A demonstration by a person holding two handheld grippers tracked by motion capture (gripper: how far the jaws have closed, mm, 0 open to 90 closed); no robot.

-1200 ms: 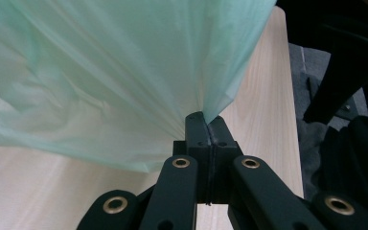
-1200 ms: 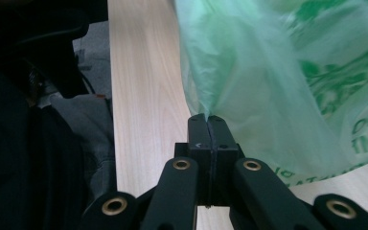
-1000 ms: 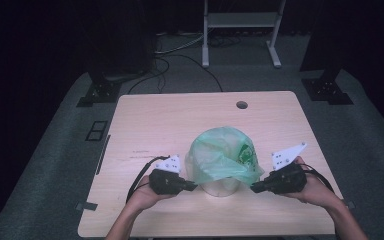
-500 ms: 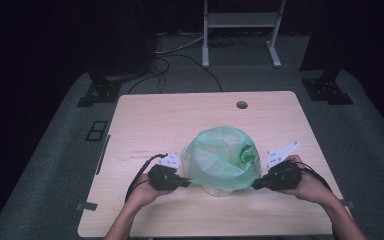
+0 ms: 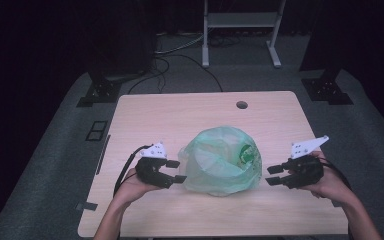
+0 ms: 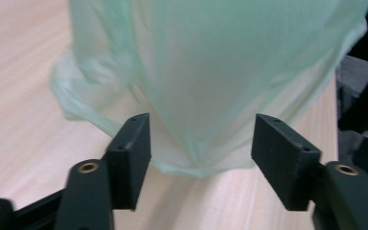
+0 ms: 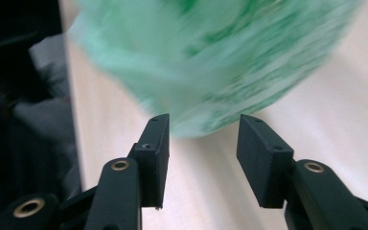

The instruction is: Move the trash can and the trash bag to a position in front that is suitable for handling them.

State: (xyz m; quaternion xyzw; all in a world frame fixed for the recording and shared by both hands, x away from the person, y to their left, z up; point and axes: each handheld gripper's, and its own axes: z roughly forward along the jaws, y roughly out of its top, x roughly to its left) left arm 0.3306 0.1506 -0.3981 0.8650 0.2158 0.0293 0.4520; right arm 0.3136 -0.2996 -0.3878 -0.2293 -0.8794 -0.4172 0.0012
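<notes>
The jaws of both grippers are wide apart and hold nothing. The left gripper (image 5: 172, 171) sits just beside the left side of the thin, see-through green plastic bag (image 5: 222, 160). Its jaws point right, at the bag. In the left gripper view the bag (image 6: 220, 72) hangs right in front of the jaws, and its bottom fold dips into the gap between them, but the jaws are not squeezing it. The right gripper (image 5: 275, 175) is near the right side of the bag, with a small gap of bare desk in between. Its jaws point left, at the bag. In the right gripper view the bag (image 7: 220, 52) is blurry and sits a little past the jaw tips.

The bag rests on the light wooden desk (image 5: 180, 115), closer to the near edge than the far edge, and about in the middle from left to right. It is puffed up in a round lump, a bit wider than it is tall. Something with dark green marks shows through near its right side, but I cannot tell what it is.

So the bag lies between the two grippers, and the left one is nearer. I think the left jaws could pinch the plastic first.
</notes>
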